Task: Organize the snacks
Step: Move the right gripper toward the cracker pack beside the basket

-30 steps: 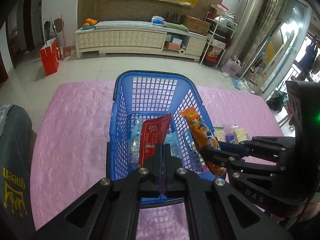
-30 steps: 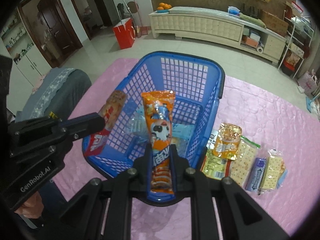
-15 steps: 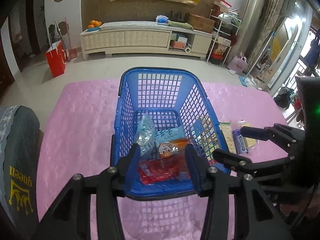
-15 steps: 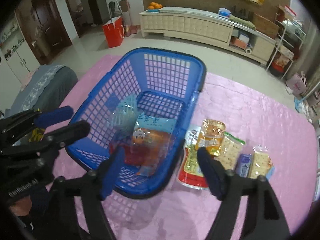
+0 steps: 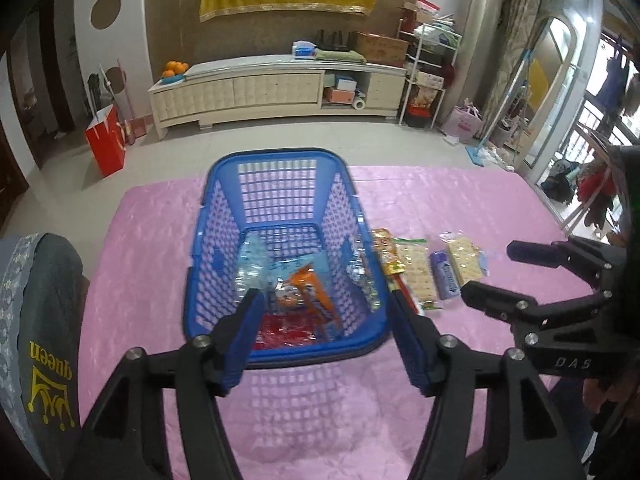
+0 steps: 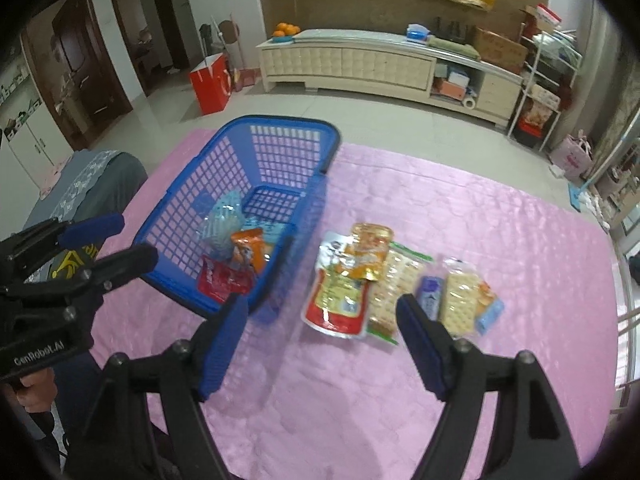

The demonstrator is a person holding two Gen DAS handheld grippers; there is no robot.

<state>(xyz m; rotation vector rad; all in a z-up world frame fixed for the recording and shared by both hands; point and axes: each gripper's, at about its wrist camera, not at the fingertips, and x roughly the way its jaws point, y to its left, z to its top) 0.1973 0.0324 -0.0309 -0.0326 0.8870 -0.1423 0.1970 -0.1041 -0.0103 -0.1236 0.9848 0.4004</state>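
A: Both packets have dropped since a second ago; orange packet point(image 5: 306, 294) and red packet point(image 5: 284, 330) are lying inside the blue basket point(image 5: 280, 160). Left gripper point(image 5: 324, 334) is hanging spread wide, holding nothing.

B: Right gripper point(image 6: 320, 334) is gaping too, holding nothing. Its view alone is showing the loose snack pile point(image 6: 394, 280) fully, beside the basket on the pink cloth point(image 6: 500, 240).
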